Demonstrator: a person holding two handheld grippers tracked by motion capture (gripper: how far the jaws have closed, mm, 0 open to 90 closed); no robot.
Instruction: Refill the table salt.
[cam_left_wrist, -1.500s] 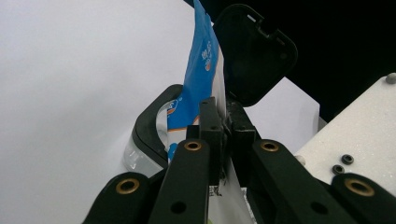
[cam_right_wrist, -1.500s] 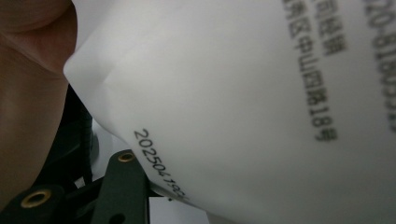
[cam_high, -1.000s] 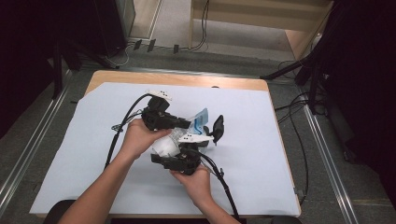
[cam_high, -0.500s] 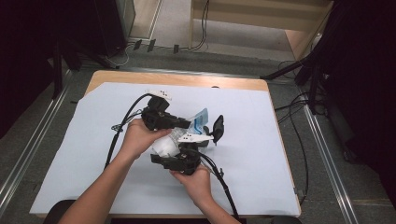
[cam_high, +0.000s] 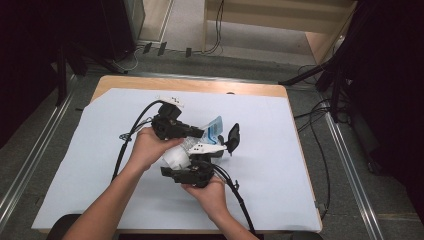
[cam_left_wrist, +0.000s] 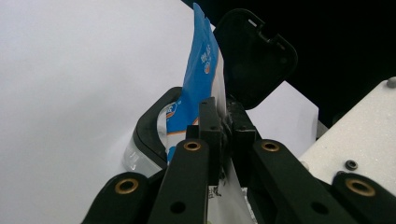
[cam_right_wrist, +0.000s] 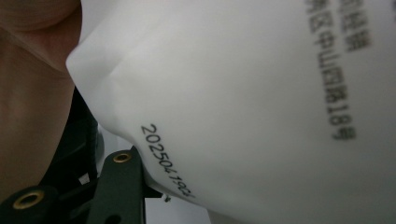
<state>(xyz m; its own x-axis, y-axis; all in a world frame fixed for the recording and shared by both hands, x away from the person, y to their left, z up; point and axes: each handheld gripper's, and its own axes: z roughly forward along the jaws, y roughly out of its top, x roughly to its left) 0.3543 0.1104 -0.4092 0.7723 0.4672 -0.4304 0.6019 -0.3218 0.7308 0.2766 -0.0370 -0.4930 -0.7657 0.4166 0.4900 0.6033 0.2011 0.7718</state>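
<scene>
In the high view, at the middle of the frame, my left gripper (cam_high: 197, 133) and my right gripper (cam_high: 200, 159) meet over the pale sheet on the counter (cam_high: 280, 165); between them is a blue and white wipes packet (cam_high: 214, 129), its blue end poking up just right of centre. In the left gripper view my fingers (cam_left_wrist: 212, 126) are clenched tight on the thin edge of that packet (cam_left_wrist: 198, 93), low in the middle of the frame; the packet stands upright there, and behind it, toward the upper right, sits a black hinged box (cam_left_wrist: 254, 58) with its lid raised. In the right gripper view the packet's white back (cam_right_wrist: 243, 93), printed with a date code, presses close over my one visible finger (cam_right_wrist: 119, 186) at the lower left; these jaws have just been opening, and whether they pinch the packet I cannot tell.
</scene>
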